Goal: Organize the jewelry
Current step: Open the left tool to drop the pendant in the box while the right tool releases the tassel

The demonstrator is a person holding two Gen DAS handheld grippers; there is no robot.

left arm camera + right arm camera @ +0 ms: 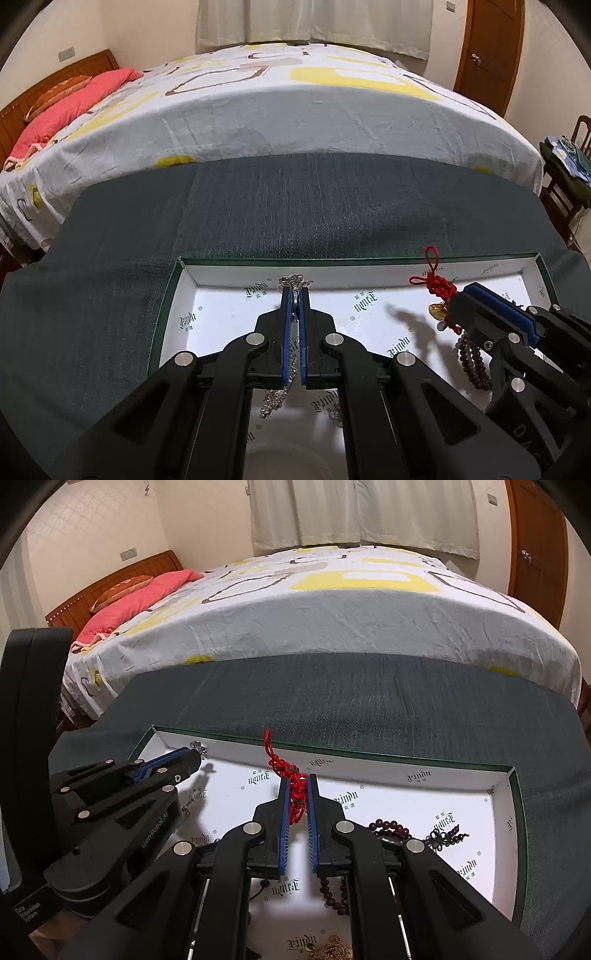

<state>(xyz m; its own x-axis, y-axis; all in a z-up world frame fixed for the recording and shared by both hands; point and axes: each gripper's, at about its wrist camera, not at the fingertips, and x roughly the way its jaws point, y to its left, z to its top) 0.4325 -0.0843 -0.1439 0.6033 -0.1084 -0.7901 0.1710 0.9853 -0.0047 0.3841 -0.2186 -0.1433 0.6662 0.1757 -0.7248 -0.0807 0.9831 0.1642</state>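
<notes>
A shallow white box [236,286] [436,777] with a green rim lies on dark green cloth. My left gripper [294,295] is shut on a silver chain [295,283] whose loose end hangs below the fingers over the box floor; the right wrist view shows that gripper [194,757] at the left. My right gripper [298,781] is shut on a red knotted cord [284,768]; the left wrist view shows the same gripper [463,291] at the right, the red cord [437,284] above it and dark red beads [474,365] hanging under it.
Dark red bead strings [391,829], a purple knotted piece [443,838] and a gold chain [334,950] lie in the box. A bed [295,110] with a patterned sheet stands beyond the cloth. A chair [569,170] with clothes stands at the right.
</notes>
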